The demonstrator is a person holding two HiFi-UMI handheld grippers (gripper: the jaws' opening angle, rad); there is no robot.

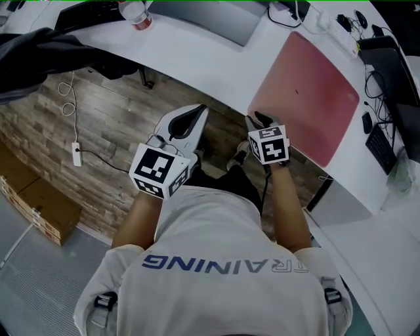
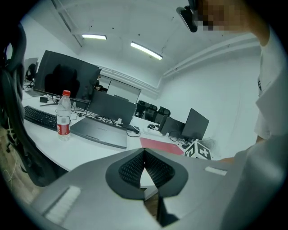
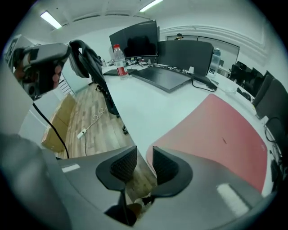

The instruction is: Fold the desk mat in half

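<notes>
The pink desk mat lies flat on the white desk, its near corner reaching the desk's front edge. My right gripper hovers at that corner. In the right gripper view its jaws stand open, the mat just beyond the pads, which do not press on it. My left gripper is held off the desk's edge over the floor, left of the mat. In the left gripper view its pads meet with nothing between them, and the mat is a thin strip ahead.
A closed grey laptop and a water bottle stand at the desk's far side. A keyboard and cables lie right of the mat. An office chair with a dark jacket is at left. A power strip and cardboard boxes lie on the floor.
</notes>
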